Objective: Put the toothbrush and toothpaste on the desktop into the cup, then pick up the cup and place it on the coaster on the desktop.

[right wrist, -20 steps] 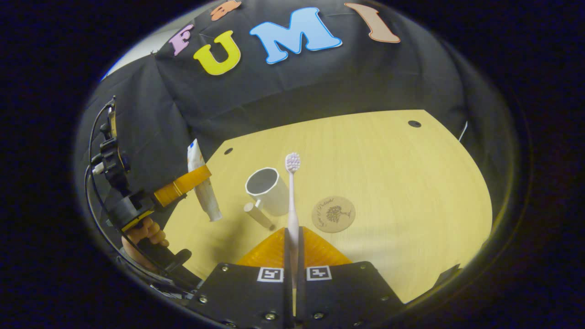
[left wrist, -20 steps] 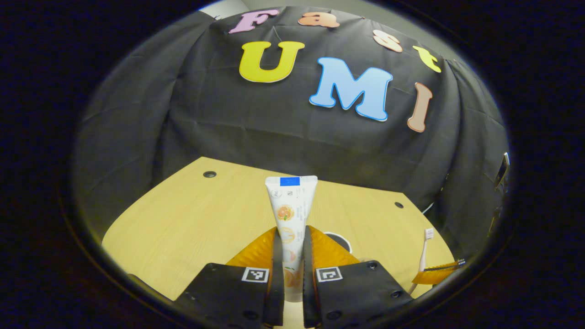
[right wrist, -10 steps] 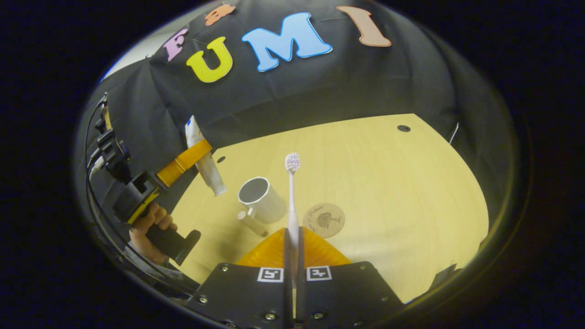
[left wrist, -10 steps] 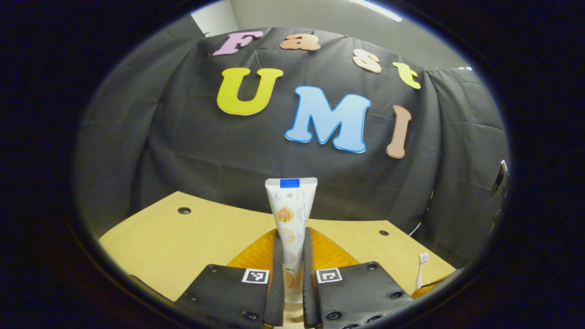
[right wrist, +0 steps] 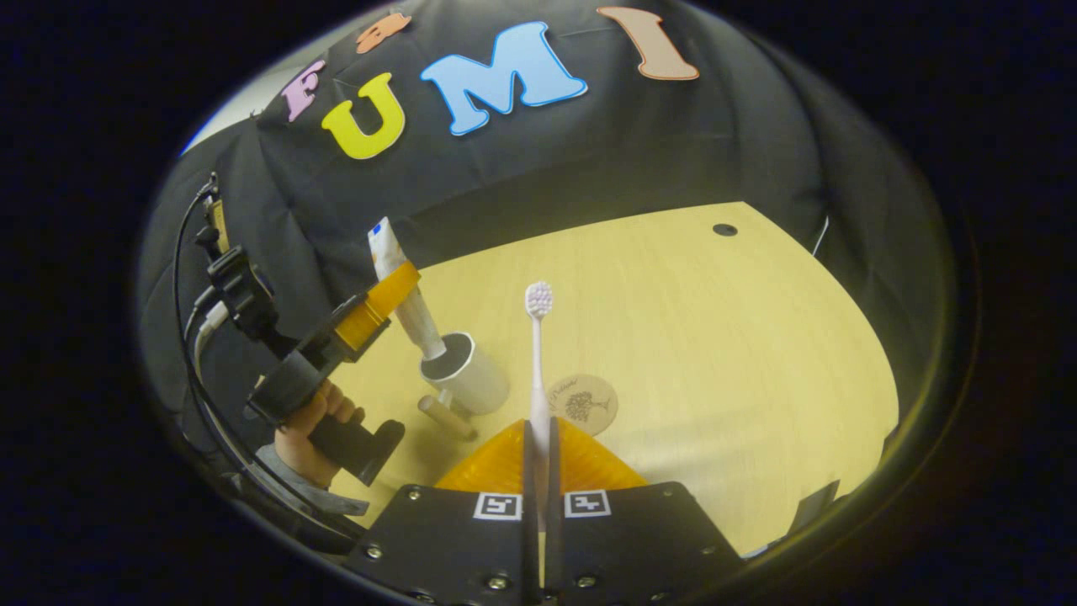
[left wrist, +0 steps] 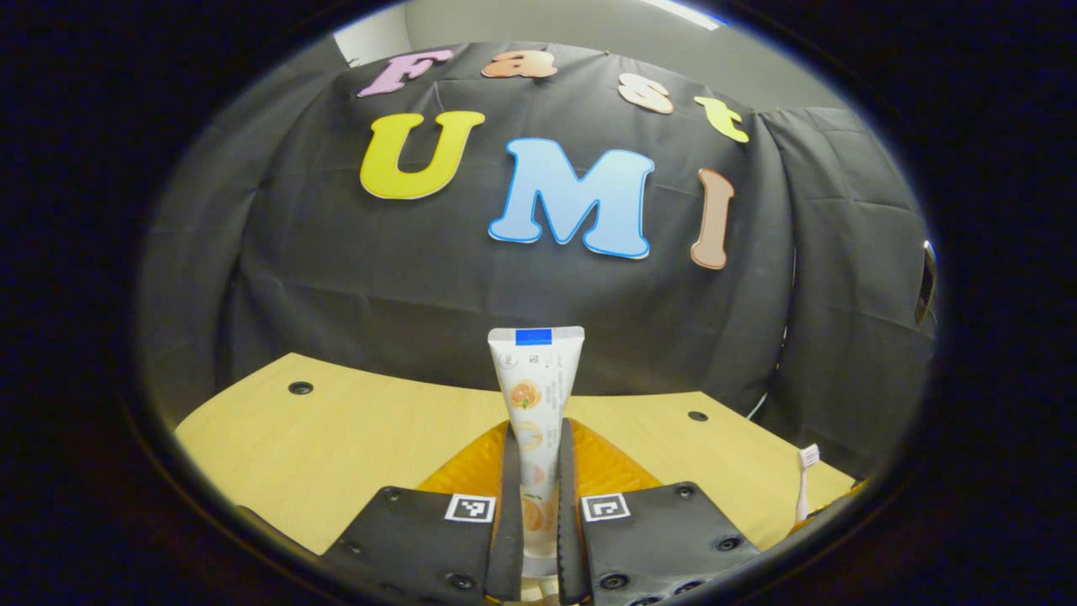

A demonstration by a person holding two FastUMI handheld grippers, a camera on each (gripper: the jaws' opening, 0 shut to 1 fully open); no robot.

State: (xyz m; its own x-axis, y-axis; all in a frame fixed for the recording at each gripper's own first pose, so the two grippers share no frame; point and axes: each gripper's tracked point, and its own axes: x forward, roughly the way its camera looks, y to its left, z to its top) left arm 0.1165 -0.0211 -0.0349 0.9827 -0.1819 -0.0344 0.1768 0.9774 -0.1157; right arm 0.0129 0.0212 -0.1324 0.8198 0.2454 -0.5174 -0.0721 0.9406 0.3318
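The pale wood-grain desk (right wrist: 673,337) runs back to the booth's black cloth wall, smooth and bare except for a few small dark holes.

Nearest you, your right gripper (right wrist: 538,438) is clamped on the toothbrush (right wrist: 537,353), a thin pale stick with its bristled head pointing away from you, above the desk. Just past it lies the coaster (right wrist: 582,402), a flat round disc with a tree drawn on it. To its left stands the cup (right wrist: 465,380), a white cylinder with a tan handle sticking out low on the near side. Further left, your left gripper (right wrist: 395,290) is closed on the tube (right wrist: 408,299), a soft white wedge, and the capped end sits at the cup's mouth. In the left gripper view the tube (left wrist: 534,396) stands straight up between the fingers, crimped end on top.

Watch the tilt: the tube leans, so if you let go early it may catch the rim and tip the cup, or slide out onto the desk. The cup looks light, and a nudge could push it into the coaster. The brush is slim; a slack grip could let it swivel.
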